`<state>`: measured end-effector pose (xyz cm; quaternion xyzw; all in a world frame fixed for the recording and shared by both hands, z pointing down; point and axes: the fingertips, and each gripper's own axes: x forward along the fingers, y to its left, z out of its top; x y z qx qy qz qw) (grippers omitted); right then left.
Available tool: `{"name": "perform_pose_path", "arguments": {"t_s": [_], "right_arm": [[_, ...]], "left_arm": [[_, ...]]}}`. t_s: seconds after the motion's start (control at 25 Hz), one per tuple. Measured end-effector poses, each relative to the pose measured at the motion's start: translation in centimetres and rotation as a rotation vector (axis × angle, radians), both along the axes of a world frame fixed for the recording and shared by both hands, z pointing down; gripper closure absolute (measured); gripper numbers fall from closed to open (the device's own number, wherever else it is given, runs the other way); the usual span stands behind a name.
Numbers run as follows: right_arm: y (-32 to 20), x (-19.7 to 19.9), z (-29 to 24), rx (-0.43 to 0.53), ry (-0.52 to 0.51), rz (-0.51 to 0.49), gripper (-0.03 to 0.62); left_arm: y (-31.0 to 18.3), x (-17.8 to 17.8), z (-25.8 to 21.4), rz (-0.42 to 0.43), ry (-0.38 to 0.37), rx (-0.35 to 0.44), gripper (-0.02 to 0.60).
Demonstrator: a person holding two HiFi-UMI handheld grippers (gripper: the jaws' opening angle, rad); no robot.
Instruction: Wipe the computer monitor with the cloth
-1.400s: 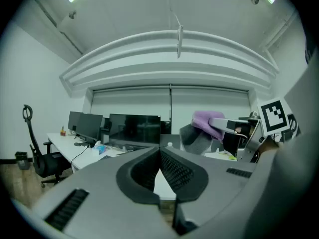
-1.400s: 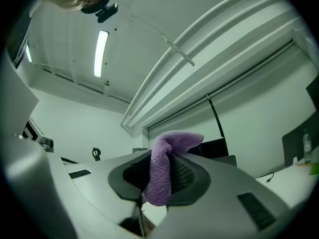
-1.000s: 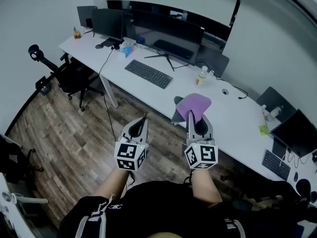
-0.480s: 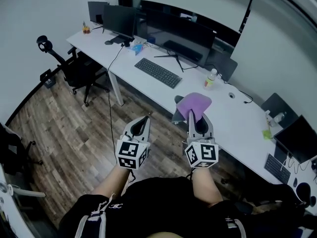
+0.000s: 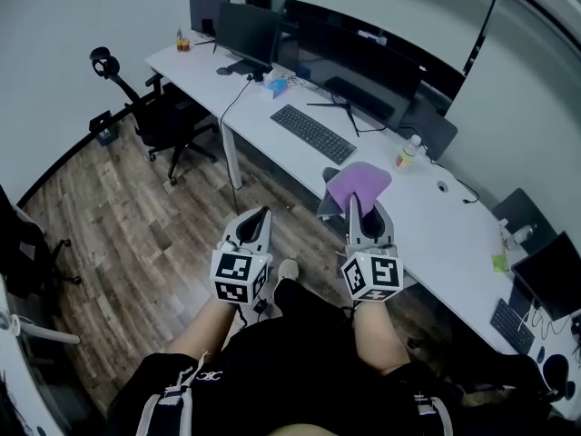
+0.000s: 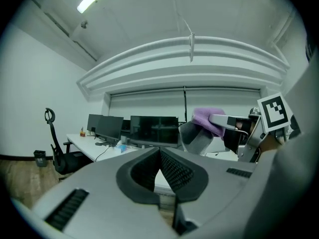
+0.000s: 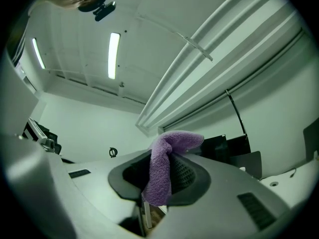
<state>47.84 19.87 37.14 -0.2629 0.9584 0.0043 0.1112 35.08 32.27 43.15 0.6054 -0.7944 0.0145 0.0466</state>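
Your right gripper (image 5: 355, 205) has its jaws clamped on the purple terry cloth (image 7: 160, 176). A fold of it is pinched between the ridged black pads, and the free end bunches up and flops over the jaw tips. In the head view the cloth sits as a purple lump at the front of that gripper, held up in the air on your side of the desk and well apart from the screen.

Your left gripper (image 6: 159, 158) has its jaws pressed together with nothing between the pads. It is level with the right one and just beside it, each with its marker cube nearest to you.

Beyond both grippers a long white desk (image 5: 272, 127) runs across the room. The wide black computer monitor (image 5: 359, 62) stands at its back edge, with a dark flat keyboard (image 5: 317, 133) in front of it and a small bottle (image 5: 409, 153) off to the right. A smaller black monitor (image 5: 251, 29) stands further left, and a black office chair (image 5: 169, 122) sits on the wooden plank floor (image 5: 109, 212).
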Motion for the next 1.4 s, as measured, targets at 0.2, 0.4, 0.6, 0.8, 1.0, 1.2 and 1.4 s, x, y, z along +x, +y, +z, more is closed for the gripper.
{"name": "perform_pose_path", "arguments": {"t_s": [0.2,0.4,0.6,0.8,1.0,1.2,1.4], "right_arm": [[-1.1,-2.9,0.1,0.014,-0.019,-0.034,0.500],[-3.8,-7.1,0.6,0.022,-0.039,-0.052,0.500],[-7.7,-13.7,1.9,0.000,-0.043,-0.072,0.500],[-13.3,-21.5,3.3,-0.043,-0.031,-0.073,0.500],[-19.7,-29.3,3.8,-0.076,-0.022,-0.065,0.500],[-25.9,-36.9,3.5,-0.097,-0.009,-0.048,0.502],[-31.5,-42.3,4.3,-0.120,0.014,-0.031,0.502]], "left_arm": [[-0.5,-3.1,-0.1,-0.055,-0.019,0.017,0.568],[-2.2,-7.0,0.0,-0.084,-0.048,0.016,0.568],[-5.2,-13.2,1.3,-0.111,-0.047,-0.008,0.568],[-9.9,-21.1,2.3,-0.122,-0.030,-0.048,0.568],[-16.0,-29.0,2.4,-0.113,-0.021,-0.074,0.568],[-22.5,-36.8,2.4,-0.094,0.002,-0.109,0.568],[-28.2,-42.0,2.2,-0.062,-0.003,-0.117,0.568]]}}
